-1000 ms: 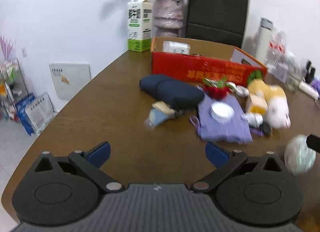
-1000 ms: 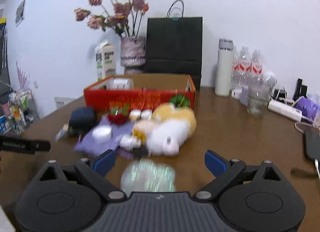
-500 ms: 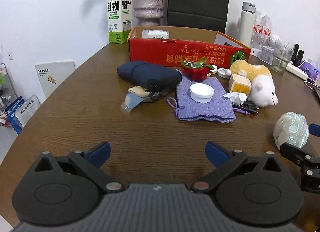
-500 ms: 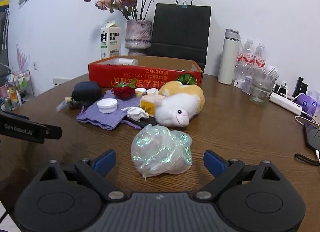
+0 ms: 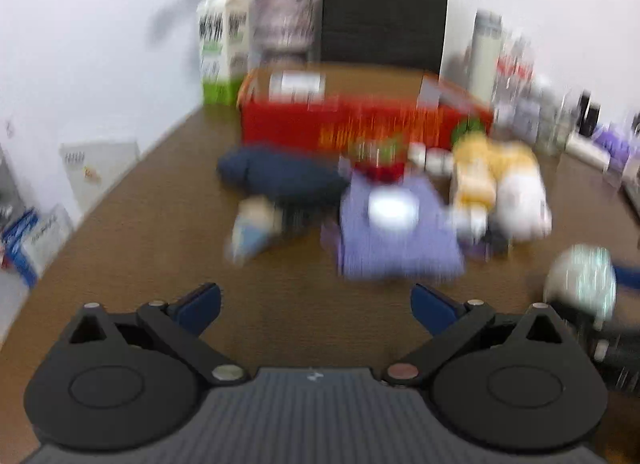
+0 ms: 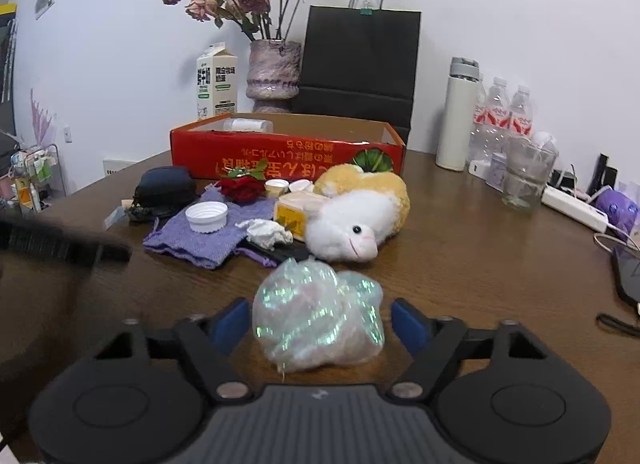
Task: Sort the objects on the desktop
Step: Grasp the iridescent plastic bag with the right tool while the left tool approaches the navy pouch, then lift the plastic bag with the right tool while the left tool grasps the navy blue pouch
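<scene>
A crumpled iridescent plastic bag (image 6: 318, 314) lies on the brown table between the blue pads of my right gripper (image 6: 320, 324), whose jaws stand open with gaps on both sides of the bag. The bag also shows in the blurred left wrist view (image 5: 580, 280) at the right. My left gripper (image 5: 316, 310) is open and empty over bare table. Ahead lie a purple knitted pouch (image 6: 204, 240) with a white cap (image 6: 206, 216), a plush sheep (image 6: 356, 219), a dark blue case (image 6: 164, 185), a red rose (image 6: 242, 185) and a red cardboard box (image 6: 286, 151).
A vase of dried roses (image 6: 274, 71), a milk carton (image 6: 216, 81) and a black paper bag (image 6: 360, 59) stand behind the box. A white flask (image 6: 456, 115), water bottles, a glass jar (image 6: 524, 177) and a power strip (image 6: 576, 207) are at the right. The left gripper's body (image 6: 52, 242) shows at left.
My right gripper has moved forward around the iridescent bag and its jaws have narrowed toward it. The left wrist view has turned blurred with motion; its jaws stay open.
</scene>
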{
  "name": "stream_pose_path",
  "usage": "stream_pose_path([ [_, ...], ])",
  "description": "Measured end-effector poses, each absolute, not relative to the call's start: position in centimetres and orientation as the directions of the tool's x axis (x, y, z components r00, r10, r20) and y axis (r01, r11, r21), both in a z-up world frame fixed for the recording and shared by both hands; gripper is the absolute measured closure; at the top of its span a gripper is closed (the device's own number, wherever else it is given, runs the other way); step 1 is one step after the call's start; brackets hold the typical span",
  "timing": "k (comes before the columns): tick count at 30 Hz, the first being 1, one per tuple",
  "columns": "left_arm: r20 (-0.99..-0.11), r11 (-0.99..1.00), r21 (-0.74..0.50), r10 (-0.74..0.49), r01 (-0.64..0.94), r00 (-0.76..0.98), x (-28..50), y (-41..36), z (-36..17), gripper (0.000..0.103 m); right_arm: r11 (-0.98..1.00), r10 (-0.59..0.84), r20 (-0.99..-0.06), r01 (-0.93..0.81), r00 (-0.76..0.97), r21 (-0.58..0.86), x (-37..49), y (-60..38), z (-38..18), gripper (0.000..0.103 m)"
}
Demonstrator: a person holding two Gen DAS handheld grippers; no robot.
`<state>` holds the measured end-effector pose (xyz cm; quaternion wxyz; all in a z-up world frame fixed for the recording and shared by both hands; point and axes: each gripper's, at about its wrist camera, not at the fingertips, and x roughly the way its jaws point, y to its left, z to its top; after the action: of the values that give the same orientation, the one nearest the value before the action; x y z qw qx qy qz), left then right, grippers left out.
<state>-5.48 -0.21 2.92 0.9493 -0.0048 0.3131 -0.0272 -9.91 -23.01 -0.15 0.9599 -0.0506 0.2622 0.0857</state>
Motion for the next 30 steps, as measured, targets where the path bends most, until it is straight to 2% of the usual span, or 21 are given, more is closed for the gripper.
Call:
stream_pose_path([
  [1, -0.586, 0.999, -0.03, -0.052, 0.042, 0.809, -4.3, 0.0, 3.4, 0.0, 0.979, 0.142, -0.521, -0.198, 0.842, -0.052, -9.5, -22.9, -0.2, 0.05],
  [7, -0.649, 0.996, -0.077, -0.016, -0.045, 0.761, 6.5, 1.6, 4.3, 0.0, 0.973, 0.182, -0.539, -0.229, 0.823, -0.02, -9.1, -22.8, -0.3, 0.051],
  [10, -0.704, 0.988, -0.048, 0.07, -0.146, 0.707, 10.8, 2.2, 3.2, 0.0, 0.975, 0.185, -0.534, -0.22, 0.825, -0.002, -9.1, -23.3, -0.2, 0.051],
  [12, -0.742, 0.982, -0.087, 0.049, -0.168, 0.668, 12.8, 3.0, 2.4, 0.0, 0.976, 0.192, -0.537, -0.215, 0.822, 0.02, -9.0, -23.7, -0.3, 0.051],
  [13, -0.766, 0.974, -0.11, 0.043, -0.197, 0.641, 13.5, 3.6, 1.9, 0.004, 0.976, 0.199, -0.538, -0.215, 0.819, 0.035, -8.9, -23.9, -0.3, 0.051],
  [14, -0.765, 0.97, -0.108, 0.059, -0.218, 0.641, 13.5, 3.9, 1.8, 0.004, 0.976, 0.204, -0.538, -0.215, 0.818, 0.043, -8.9, -24.0, -0.3, 0.051],
  [16, -0.753, 0.971, -0.087, 0.083, -0.225, 0.652, 13.7, 4.1, 1.8, 0.017, 0.975, 0.208, -0.538, -0.216, 0.817, 0.049, -8.9, -24.0, -0.3, 0.051],
  [21, -0.731, 0.983, -0.077, 0.058, -0.167, 0.679, 12.4, 3.6, 2.0, 0.022, 0.973, 0.216, -0.531, -0.227, 0.82, 0.046, -8.9, -23.9, -0.3, 0.054],
  [24, -0.677, 0.994, -0.042, 0.046, -0.102, 0.734, 10.4, 2.6, 3.5, 0.025, 0.975, 0.204, -0.515, -0.222, 0.833, 0.028, -9.1, -23.9, 0.2, 0.056],
  [30, -0.57, 0.989, -0.147, -0.113, 0.033, 0.814, 6.9, 2.4, 8.1, 0.03, 0.967, 0.247, -0.429, -0.251, 0.869, 0.047, -9.0, -24.5, 3.5, 0.056],
])
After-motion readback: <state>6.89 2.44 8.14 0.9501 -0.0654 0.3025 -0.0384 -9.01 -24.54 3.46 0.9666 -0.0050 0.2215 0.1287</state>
